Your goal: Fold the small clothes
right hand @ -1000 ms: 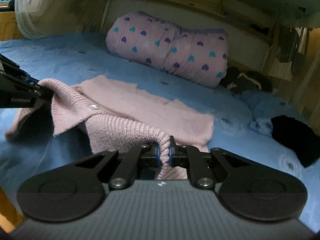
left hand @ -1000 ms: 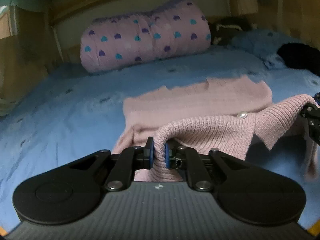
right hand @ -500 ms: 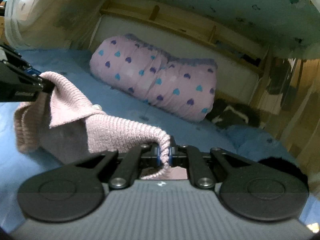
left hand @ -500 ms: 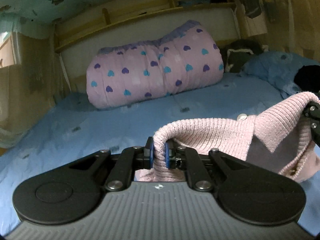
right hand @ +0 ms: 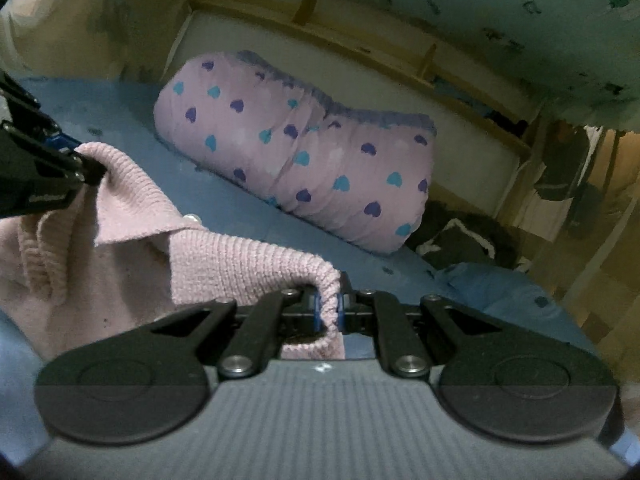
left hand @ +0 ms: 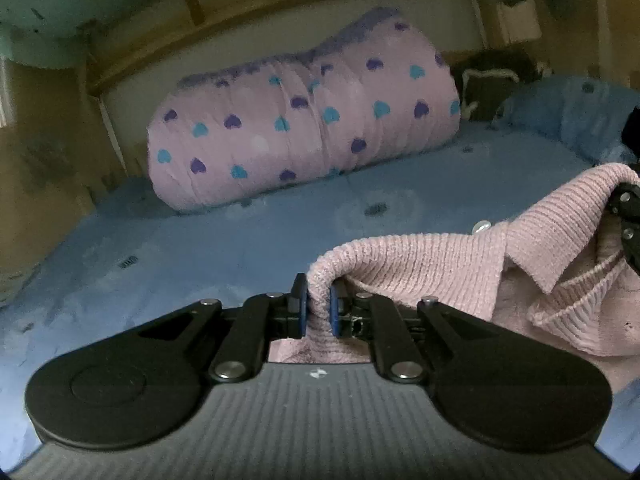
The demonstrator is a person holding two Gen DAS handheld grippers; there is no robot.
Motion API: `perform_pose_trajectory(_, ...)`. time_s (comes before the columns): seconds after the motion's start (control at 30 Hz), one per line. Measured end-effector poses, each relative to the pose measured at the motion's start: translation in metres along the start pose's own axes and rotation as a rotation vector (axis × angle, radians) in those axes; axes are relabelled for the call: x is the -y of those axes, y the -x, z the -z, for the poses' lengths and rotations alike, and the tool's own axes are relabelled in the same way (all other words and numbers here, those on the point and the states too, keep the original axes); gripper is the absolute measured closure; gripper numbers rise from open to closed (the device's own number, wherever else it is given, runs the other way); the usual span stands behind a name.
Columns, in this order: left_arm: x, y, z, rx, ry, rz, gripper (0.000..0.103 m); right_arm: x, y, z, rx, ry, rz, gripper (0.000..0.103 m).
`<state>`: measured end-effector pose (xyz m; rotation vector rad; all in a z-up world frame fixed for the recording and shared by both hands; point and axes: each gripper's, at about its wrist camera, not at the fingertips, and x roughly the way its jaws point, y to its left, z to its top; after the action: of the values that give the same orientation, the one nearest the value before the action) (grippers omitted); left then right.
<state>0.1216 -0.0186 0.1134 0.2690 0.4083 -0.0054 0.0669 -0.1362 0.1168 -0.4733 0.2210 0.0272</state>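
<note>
A pink ribbed knit cardigan (left hand: 440,264) with a pearl button (left hand: 481,226) hangs between my two grippers above the blue bed. My left gripper (left hand: 319,312) is shut on one top corner of it. My right gripper (right hand: 329,312) is shut on the other corner; the cardigan (right hand: 120,248) spreads to the left in the right wrist view. The right gripper shows at the right edge of the left wrist view (left hand: 626,216), and the left gripper at the left edge of the right wrist view (right hand: 44,168). The cardigan's lower part is hidden below the grippers.
A rolled pink quilt with blue and purple hearts (left hand: 304,136) lies at the head of the blue bed (left hand: 200,248). A dark garment (right hand: 464,236) and a blue pillow (left hand: 568,116) lie to its right. A wooden headboard (right hand: 360,52) is behind.
Both grippers have risen with the cardigan: it lay partly spread on the bed a second ago and now hangs clear between them. Both views tilt up toward the headboard.
</note>
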Motion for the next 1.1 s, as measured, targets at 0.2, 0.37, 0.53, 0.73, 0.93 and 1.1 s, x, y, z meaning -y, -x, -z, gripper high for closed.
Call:
perform_pose_trajectory(0.2,0.011,-0.067,0.020,-0.098,-0.008,0.016,0.090,-0.014,-0.055,0.023,-0.088,0.008,-0.034,0.092)
perform_pose_trajectory(0.37,0.018,-0.105,0.041,-0.177,0.004,0.033,0.090,-0.025,-0.091,0.043,-0.169,0.011,-0.060,0.092)
perform_pose_trajectory(0.53,0.022,-0.118,0.051,-0.182,0.000,0.032,0.089,-0.034,-0.114,0.058,-0.229,0.014,-0.085,0.092)
perform_pose_trajectory(0.73,0.014,-0.108,0.042,-0.200,0.016,0.065,0.087,-0.033,-0.122,0.062,-0.269,-0.033,-0.109,0.090)
perform_pose_trajectory(0.93,-0.001,-0.075,0.025,-0.179,0.040,0.099,0.066,-0.011,-0.113,0.052,-0.274,-0.144,-0.158,0.070)
perform_pose_trajectory(1.1,-0.010,-0.043,0.015,-0.170,0.013,0.128,0.064,0.009,-0.088,0.042,-0.247,-0.177,-0.167,0.070)
